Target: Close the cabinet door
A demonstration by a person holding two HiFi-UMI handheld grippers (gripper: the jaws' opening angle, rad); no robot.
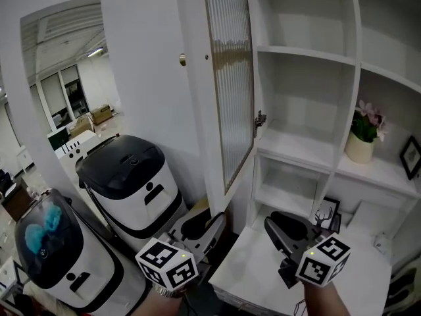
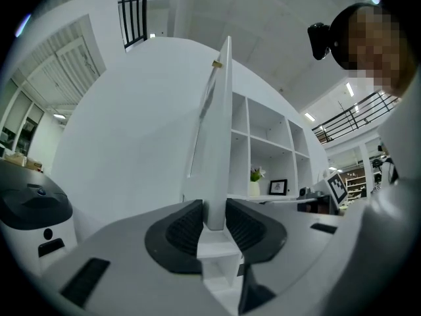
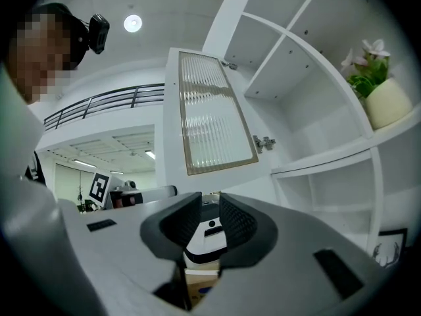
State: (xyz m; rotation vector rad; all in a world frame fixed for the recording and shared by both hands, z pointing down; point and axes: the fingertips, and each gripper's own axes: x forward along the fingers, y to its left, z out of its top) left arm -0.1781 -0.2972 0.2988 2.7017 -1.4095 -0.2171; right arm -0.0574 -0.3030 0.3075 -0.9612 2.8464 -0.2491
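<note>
**Cabinet door standing open, a hand-held gripper at either side of its foot**

Far left: two white appliances with black lids, one nearer than the other. Left gripper: held level, jaws set wide and closed onto the lower edge of the cabinet door, one pad against each face. The cabinet door is ribbed glass in a white frame, swung well out from the cabinet. Right gripper: over the white counter, jaws a little apart, nothing between them. Right shelf: potted flower, with a picture frame beside it.

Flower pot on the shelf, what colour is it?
The flower pot is cream-white, clearest in the head view.
</note>
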